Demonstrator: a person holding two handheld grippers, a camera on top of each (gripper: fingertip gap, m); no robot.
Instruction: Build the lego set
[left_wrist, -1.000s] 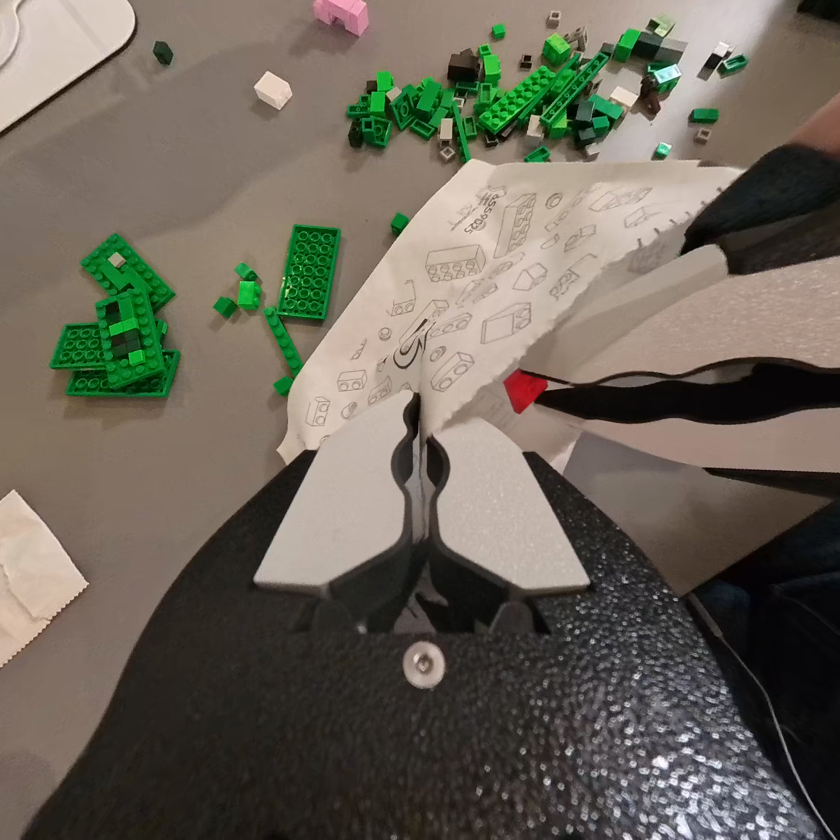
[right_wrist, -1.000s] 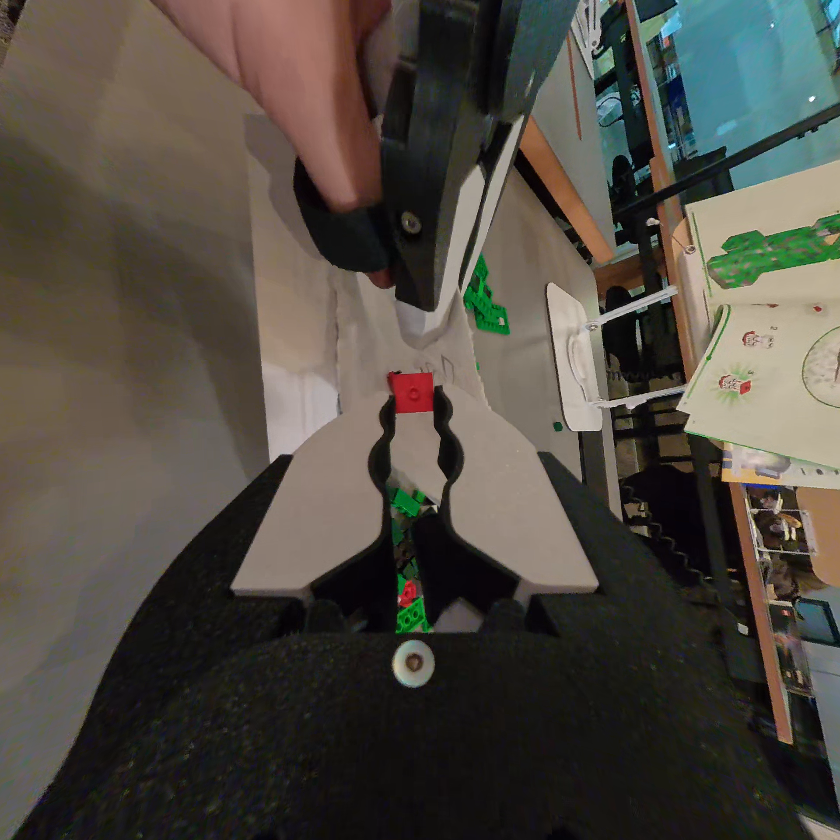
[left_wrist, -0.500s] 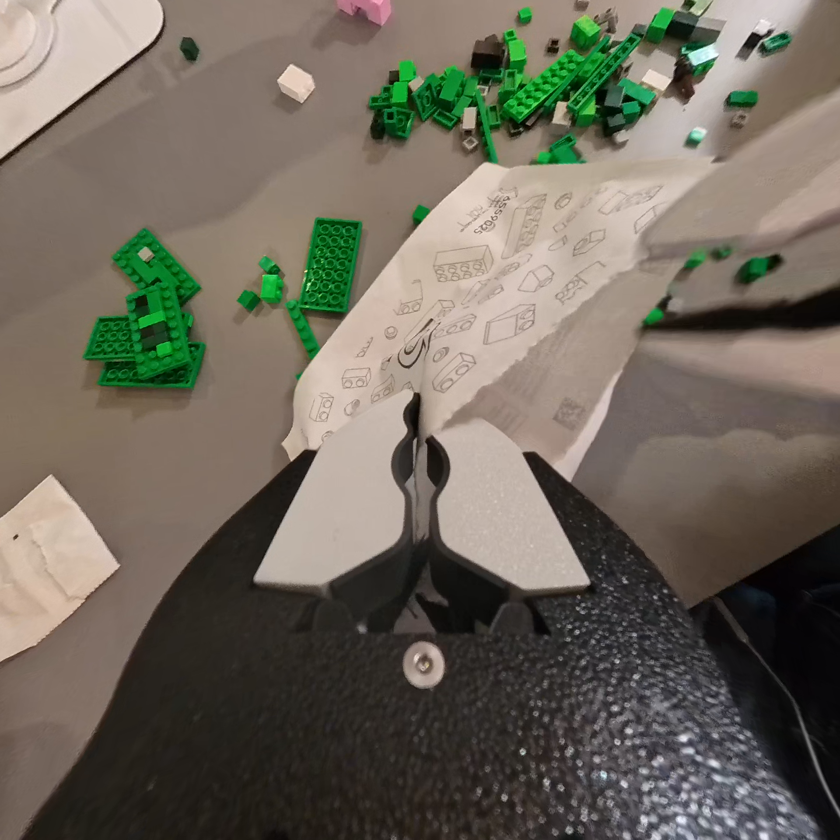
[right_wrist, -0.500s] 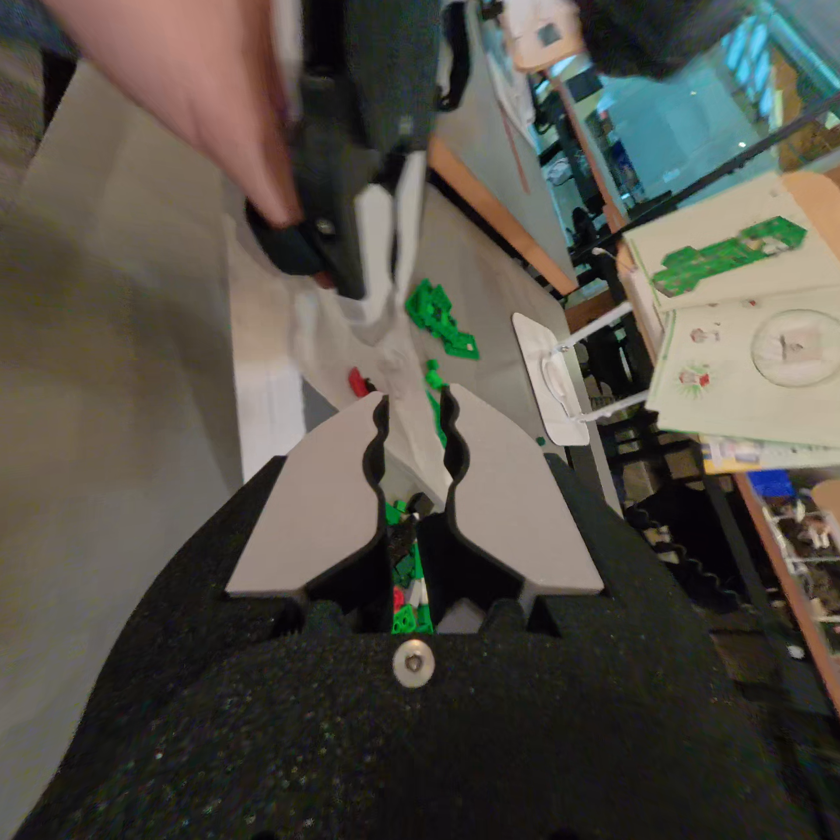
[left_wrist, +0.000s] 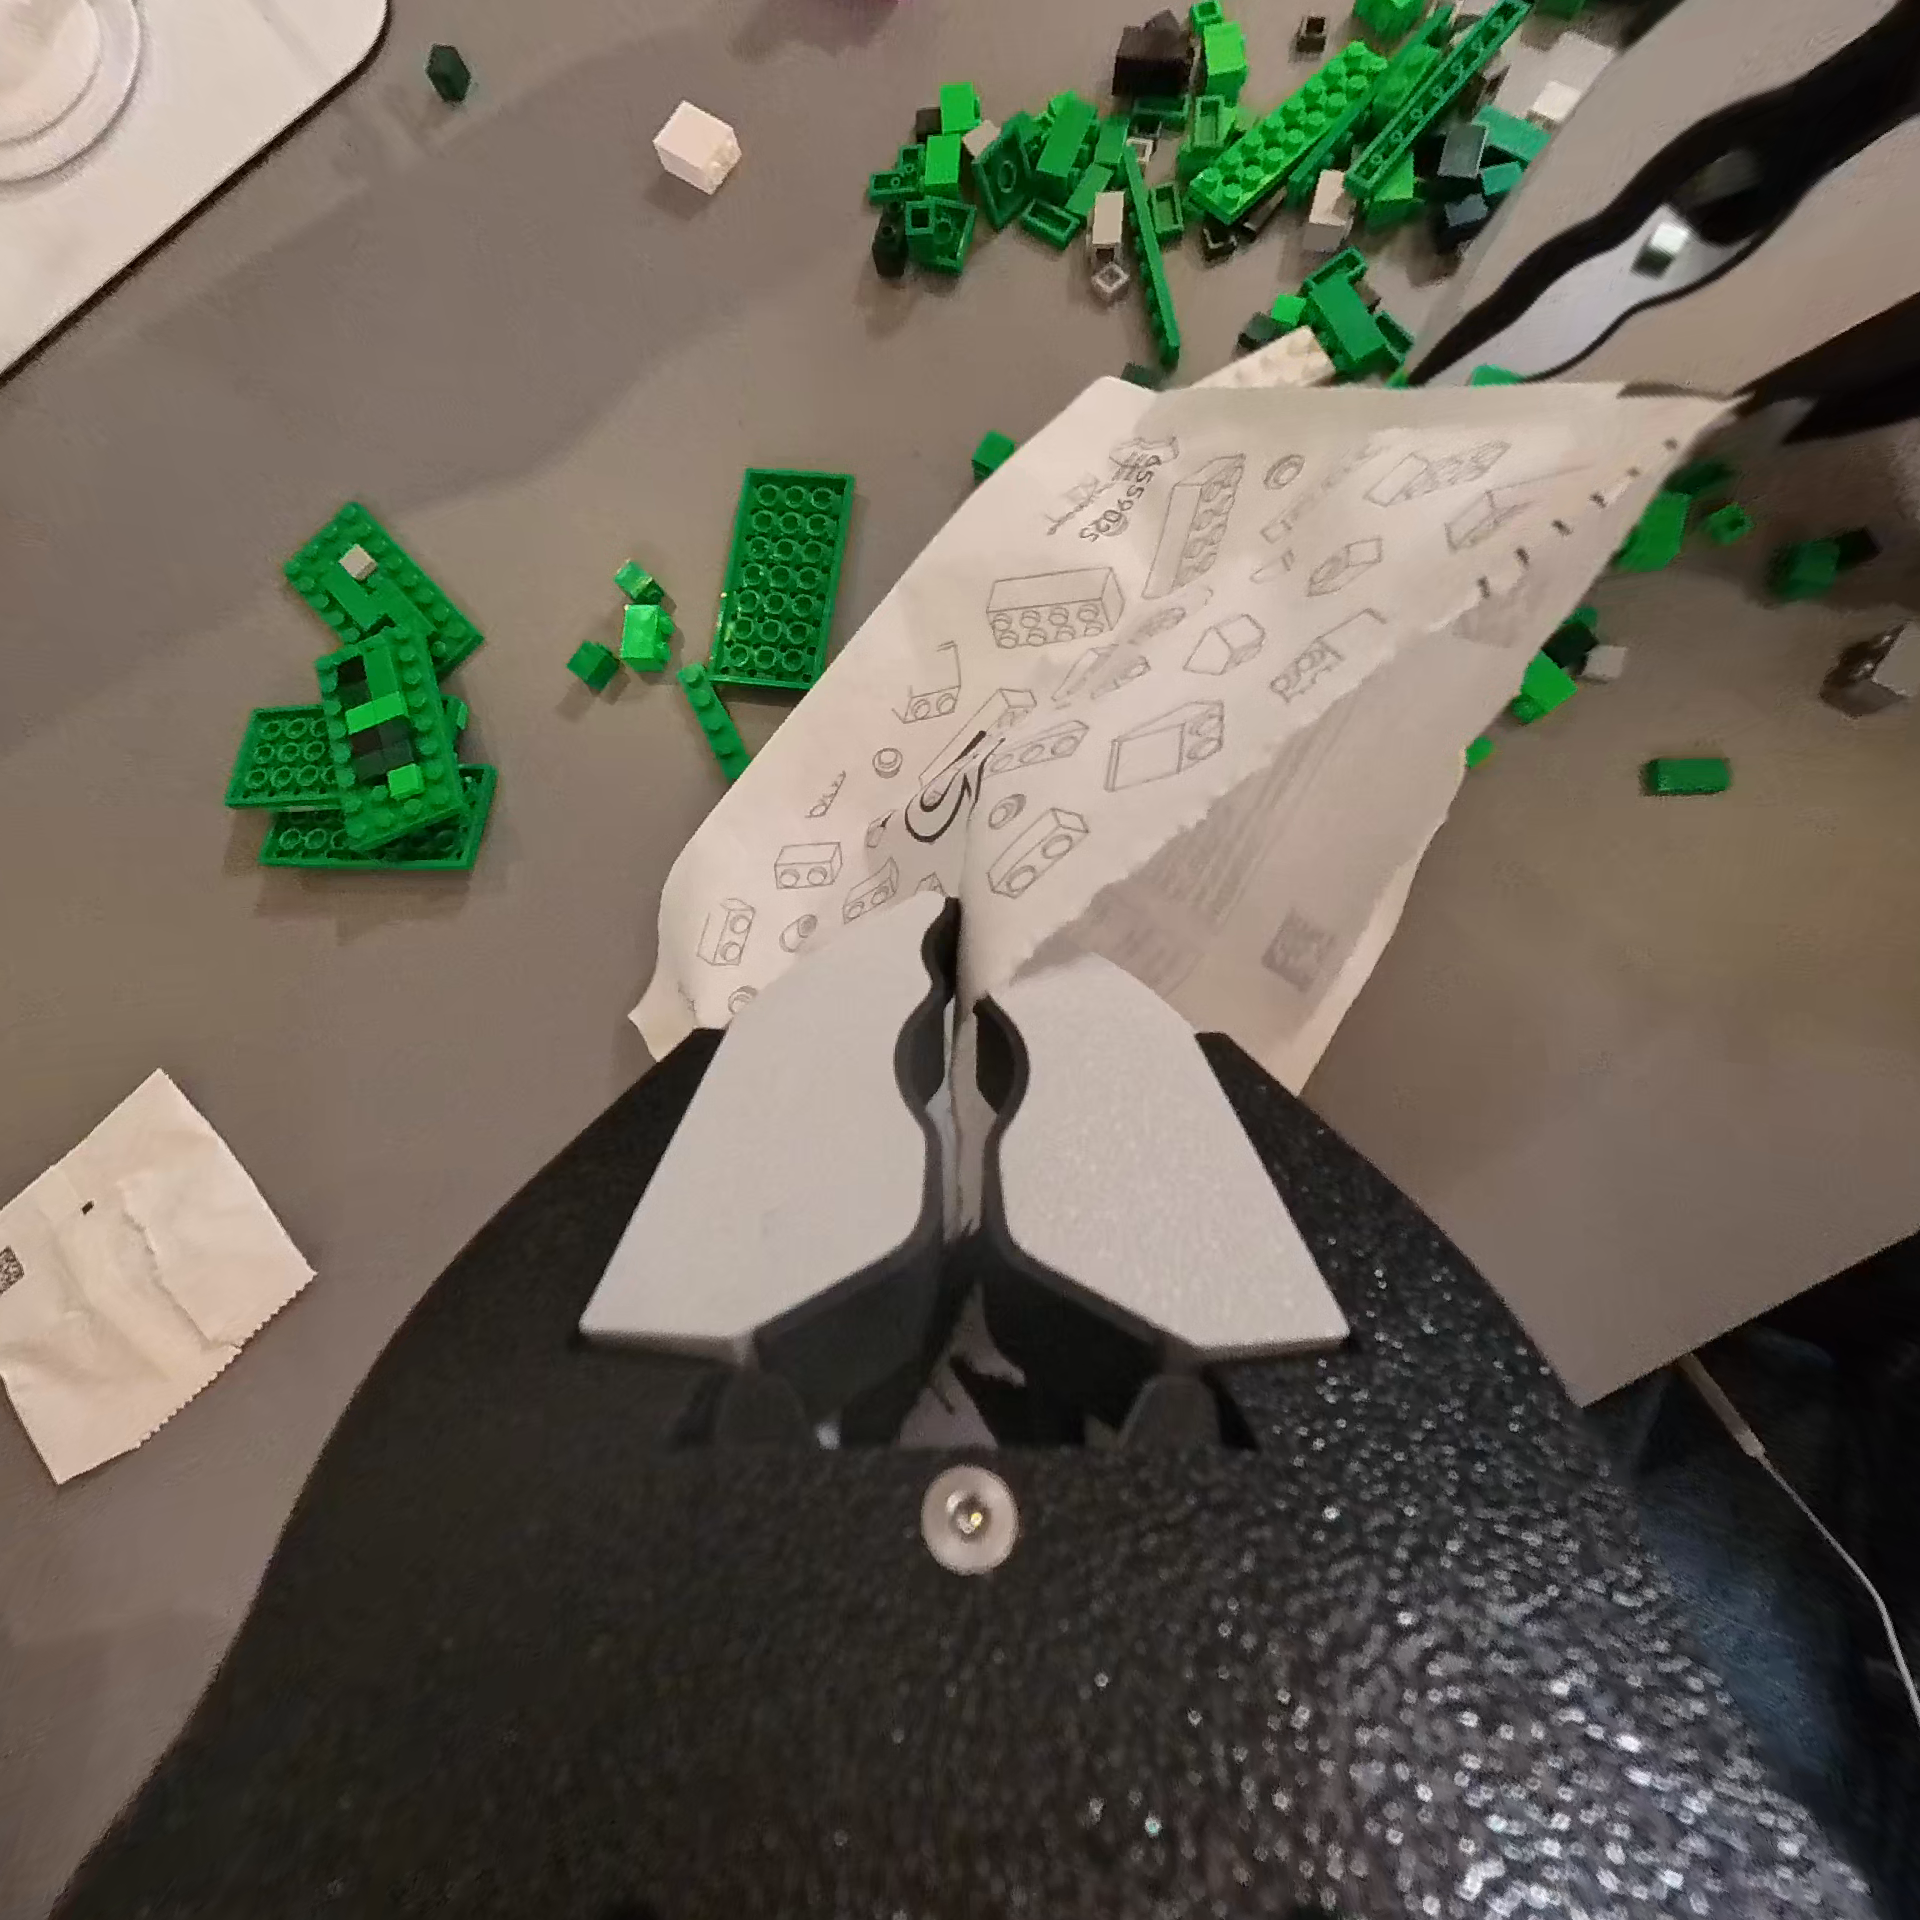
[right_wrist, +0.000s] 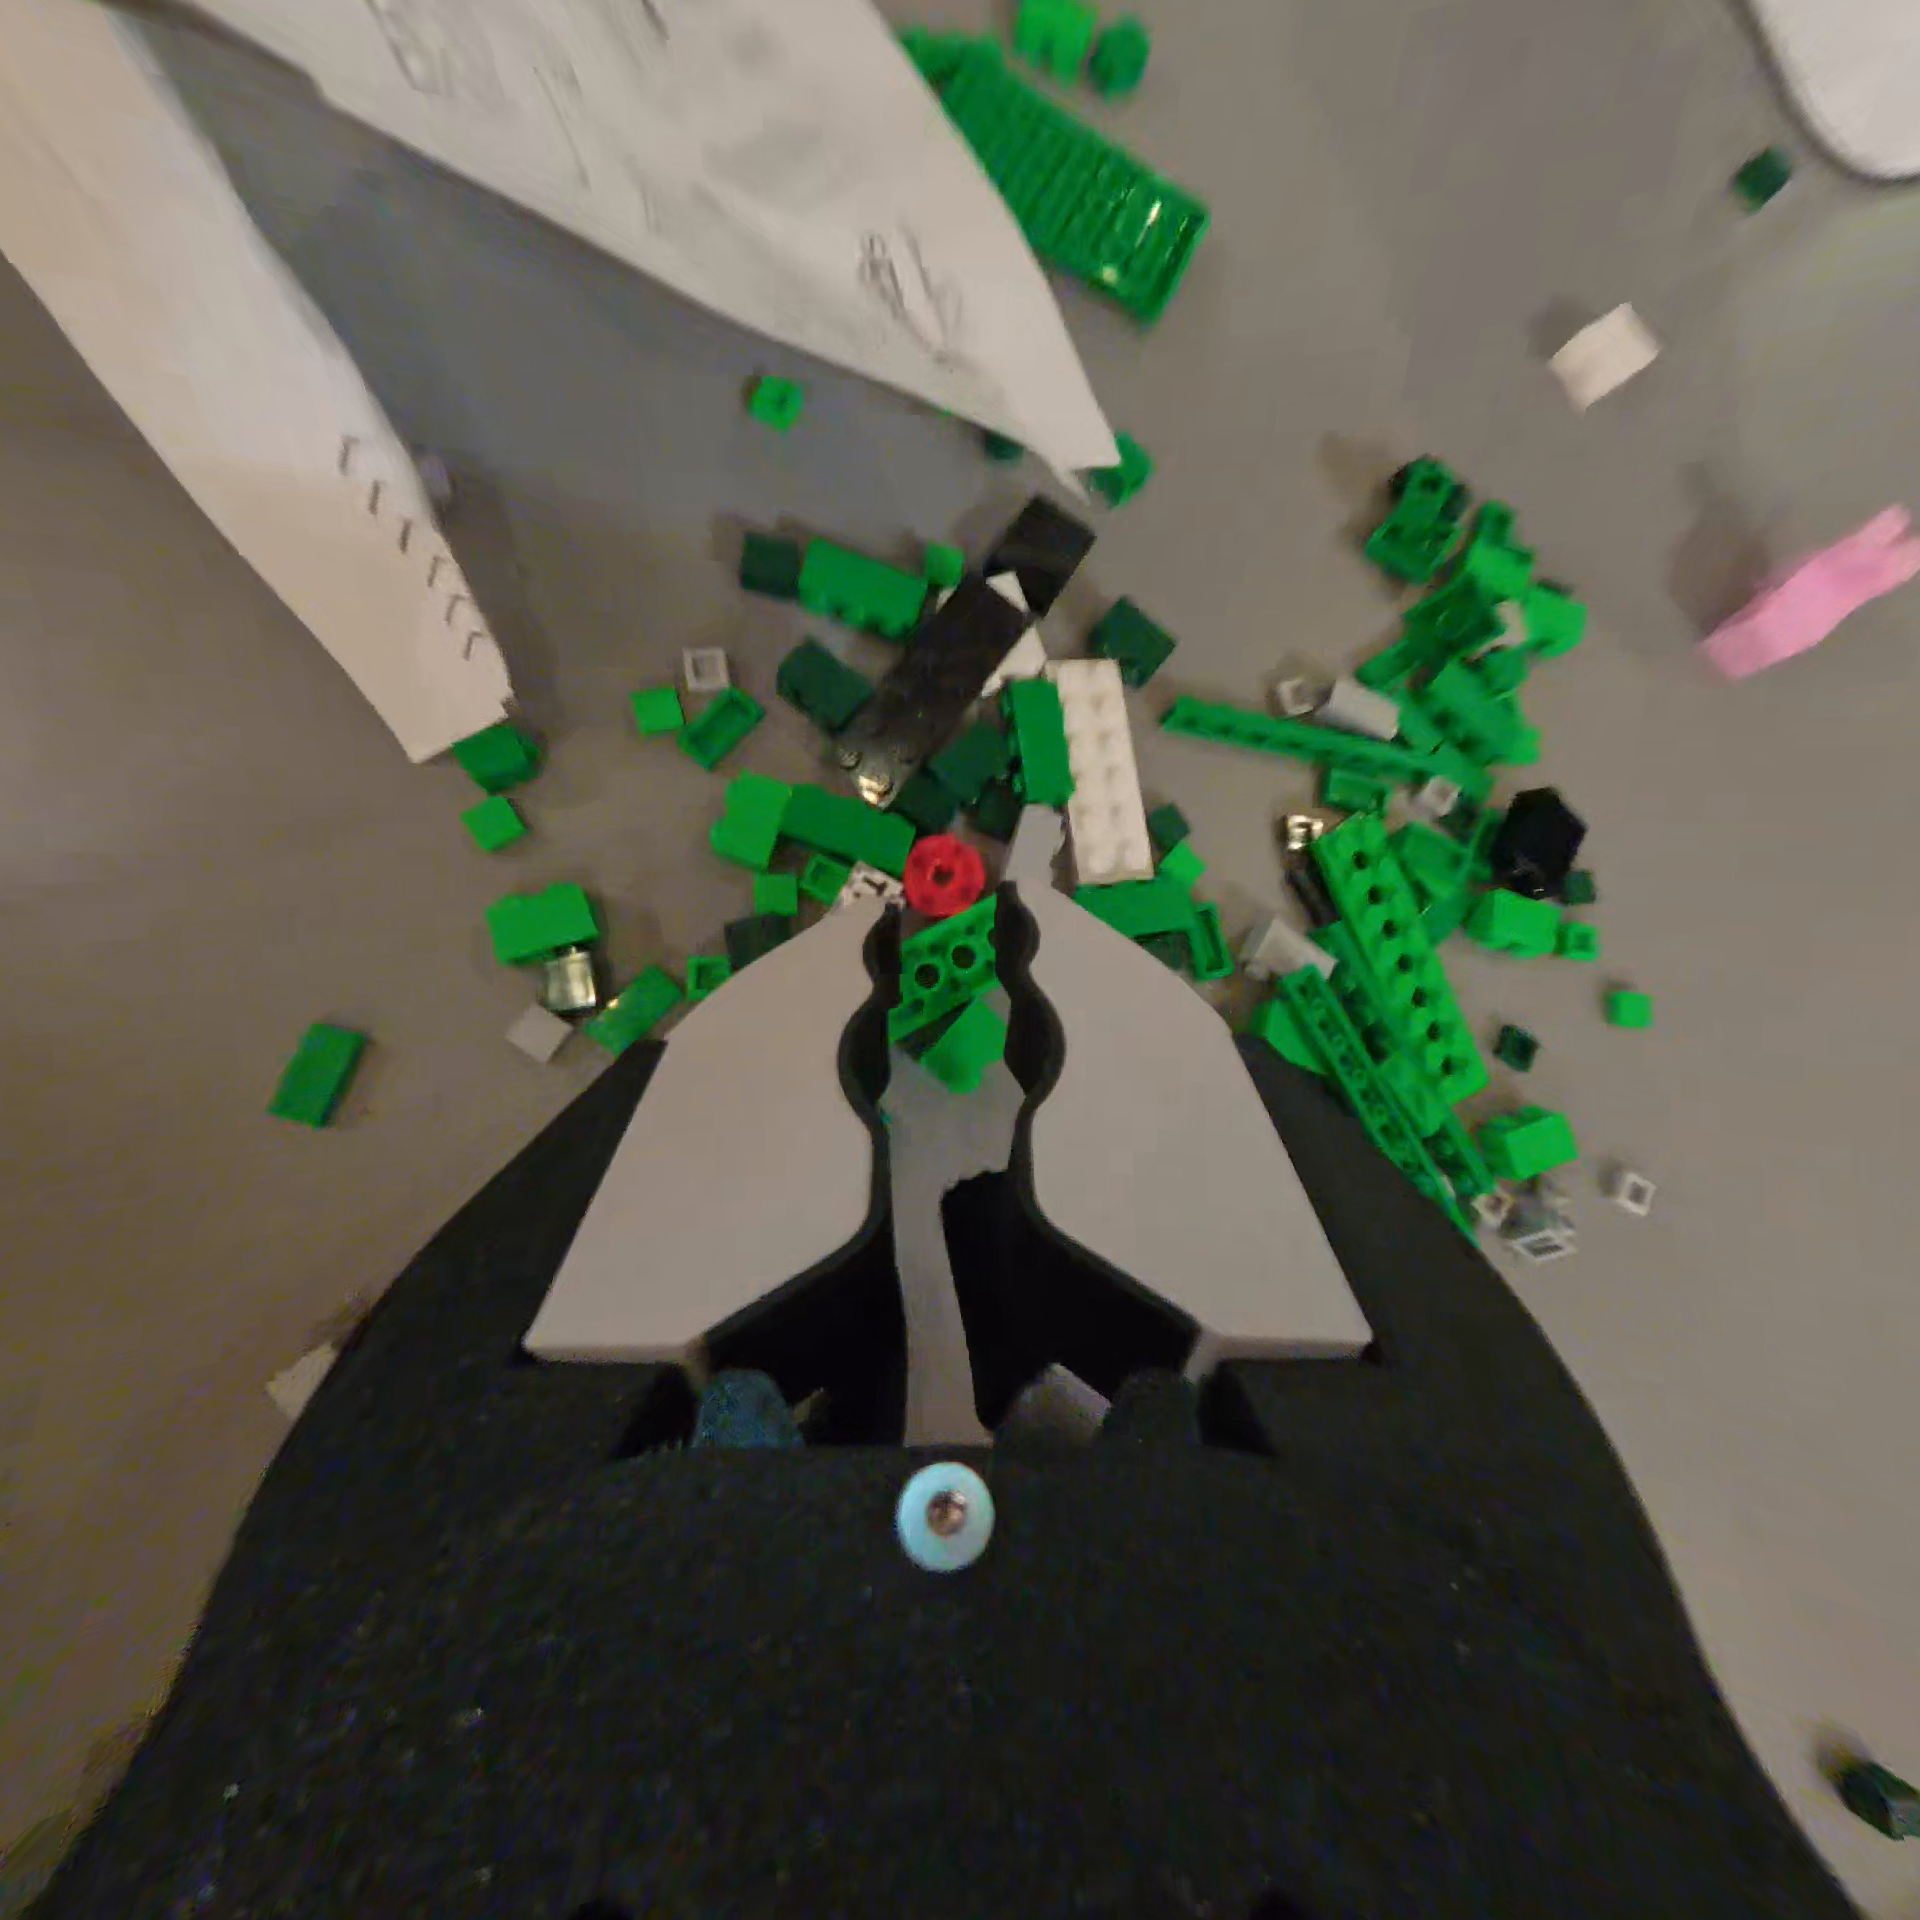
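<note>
My left gripper (left_wrist: 951, 925) is shut on the torn edge of a white paper bag (left_wrist: 1143, 675) printed with brick drawings and holds it above the grey table. The bag also shows at the top left of the right wrist view (right_wrist: 727, 187). My right gripper (right_wrist: 948, 899) is open and empty, pointing down at a pile of loose green bricks (right_wrist: 1039, 748). A small red round piece (right_wrist: 940, 876) lies in the pile just beyond its tips. The pile (left_wrist: 1247, 177) and the right gripper (left_wrist: 1455, 348) show at the top right of the left wrist view.
A partly built green assembly (left_wrist: 364, 717) lies at the left, a green plate (left_wrist: 784, 577) beside it. A white brick (left_wrist: 696, 145), a torn paper scrap (left_wrist: 125, 1268) and a white board (left_wrist: 156, 125) are also there. A pink piece (right_wrist: 1818, 603) lies at the right. The tips of one gripper are about 20 cm away from the tips of the other. It is some 12 cm from my left tips to the green plate (left_wrist: 784, 577). It is also in sight in the right wrist view (right_wrist: 1062, 169).
My right gripper held a red piece at the bag's mouth, let it go, and swung away down over the brick pile. Bricks spilled from the bag. My left gripper kept its hold.
</note>
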